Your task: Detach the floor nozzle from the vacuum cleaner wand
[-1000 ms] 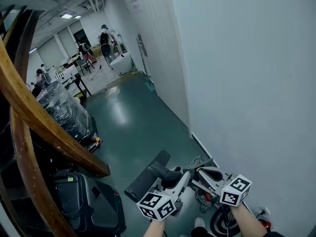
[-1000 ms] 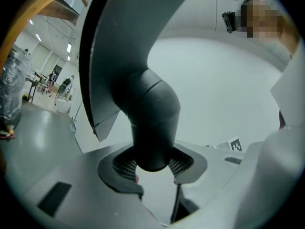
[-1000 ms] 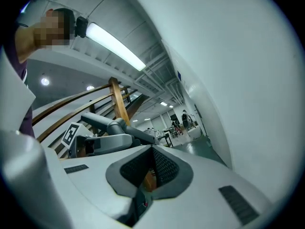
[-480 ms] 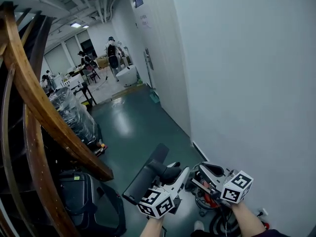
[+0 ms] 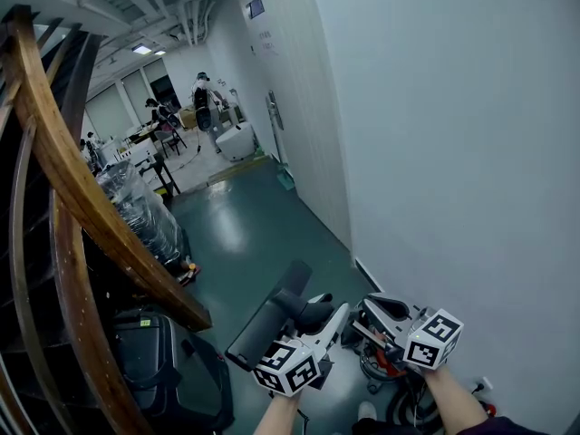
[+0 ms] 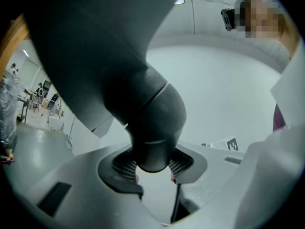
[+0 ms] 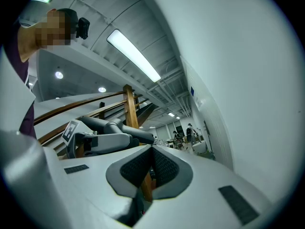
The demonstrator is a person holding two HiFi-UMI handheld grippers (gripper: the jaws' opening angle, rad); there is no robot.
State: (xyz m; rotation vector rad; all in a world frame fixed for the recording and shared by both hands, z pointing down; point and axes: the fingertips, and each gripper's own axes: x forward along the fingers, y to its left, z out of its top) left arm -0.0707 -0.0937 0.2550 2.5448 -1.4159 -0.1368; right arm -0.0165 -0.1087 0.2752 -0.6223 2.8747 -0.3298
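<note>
The left gripper [image 5: 328, 321] grasps the floor nozzle [image 5: 268, 323] by its dark neck, and the head stretches toward ten o'clock. At its three o'clock, the right gripper [image 5: 365, 321] is clenched on nothing.

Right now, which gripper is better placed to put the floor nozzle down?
Probably the left gripper: its jaws are closed on the neck of the floor nozzle. The right gripper is shut and empty, touching nothing.

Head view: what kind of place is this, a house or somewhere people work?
Most likely a workplace, like a workshop or office hall, not a house. Bare pipes run under the ceiling, a plastic-wrapped stack stands on the shiny green floor, and people are busy around tables at the far end.
</note>
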